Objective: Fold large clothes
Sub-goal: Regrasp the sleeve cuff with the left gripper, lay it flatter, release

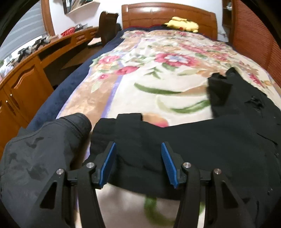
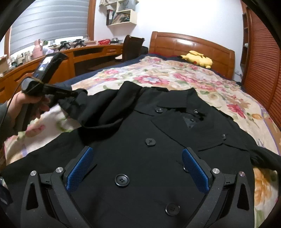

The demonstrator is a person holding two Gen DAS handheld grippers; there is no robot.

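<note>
Black coat (image 2: pixel 140 140) spread on your floral blanket (image 1: pixel 140 70).
Your right gripper (image 2: pixel 138 168) hovers released; your left gripper (image 1: pixel 138 163), blurred, seems to be spread over the sleeve (image 1: pixel 130 136).

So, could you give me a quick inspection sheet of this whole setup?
Surface: floral blanket on a bed.
Job's things: black coat spread front up, buttoned; one sleeve runs toward the left tongs.
Clutter: yellow plush toy by the headboard.
Grippers: left tongs open, by the sleeve; right tongs open, above the coat's buttons.
Cables: thin cord beside the left hand.
Surroundings: wooden desk, wall shelf, window blinds.
</note>
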